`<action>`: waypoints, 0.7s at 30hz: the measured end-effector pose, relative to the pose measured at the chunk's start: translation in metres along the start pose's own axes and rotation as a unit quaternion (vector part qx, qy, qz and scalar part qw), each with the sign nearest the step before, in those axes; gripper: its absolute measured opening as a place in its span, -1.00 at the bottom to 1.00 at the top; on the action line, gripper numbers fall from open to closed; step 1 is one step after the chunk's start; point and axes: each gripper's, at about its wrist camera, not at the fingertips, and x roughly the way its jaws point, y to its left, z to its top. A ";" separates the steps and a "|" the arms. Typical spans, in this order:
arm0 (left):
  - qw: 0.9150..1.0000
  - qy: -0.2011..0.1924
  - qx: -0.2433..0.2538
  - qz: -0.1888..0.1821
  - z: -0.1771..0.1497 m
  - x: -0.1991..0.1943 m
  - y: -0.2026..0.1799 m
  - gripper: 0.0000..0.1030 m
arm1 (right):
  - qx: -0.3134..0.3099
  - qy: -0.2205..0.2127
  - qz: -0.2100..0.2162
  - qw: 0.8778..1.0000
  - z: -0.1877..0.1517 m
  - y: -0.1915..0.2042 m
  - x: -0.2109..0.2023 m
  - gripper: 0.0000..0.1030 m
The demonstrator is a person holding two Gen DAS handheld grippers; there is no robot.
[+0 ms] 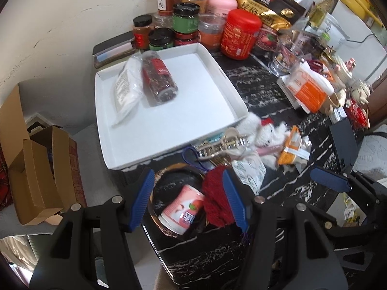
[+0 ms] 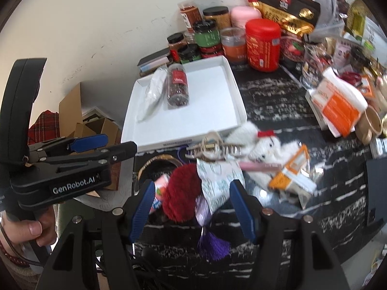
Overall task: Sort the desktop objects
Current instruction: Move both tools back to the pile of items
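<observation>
In the left wrist view my left gripper (image 1: 188, 200) is open low over the black marbled table's near corner. A pink-and-white can (image 1: 181, 213) lies on its side between the blue pads, and a red knitted ball (image 1: 215, 200) rests against the right pad. The white tray (image 1: 205, 111) beyond holds a spice bottle (image 1: 158, 79) and a white bag (image 1: 127, 89). In the right wrist view my right gripper (image 2: 192, 210) is open above the red knitted ball (image 2: 181, 193), a patterned packet (image 2: 217, 183) and a purple tassel (image 2: 212, 241). The left gripper (image 2: 108, 146) shows at the left, held by a hand (image 2: 36, 227).
Jars and a red canister (image 1: 238, 33) crowd the table's back edge by the wall. A hair claw (image 1: 225, 145), white plush toy (image 1: 266, 130) and orange packet (image 1: 292, 147) lie right of the tray. Cardboard boxes (image 1: 36, 176) stand off the table's left. A black box (image 1: 343, 142) sits right.
</observation>
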 end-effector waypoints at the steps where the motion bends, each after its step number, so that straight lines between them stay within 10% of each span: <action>1: 1.000 0.003 0.001 -0.001 -0.003 0.002 -0.002 0.11 | 0.003 0.003 0.001 1.000 -0.005 -0.002 0.001 0.27; 21: 0.995 0.092 -0.002 -0.033 -0.051 0.086 -0.021 0.11 | 0.043 0.031 -0.004 0.999 -0.061 -0.042 0.045 0.32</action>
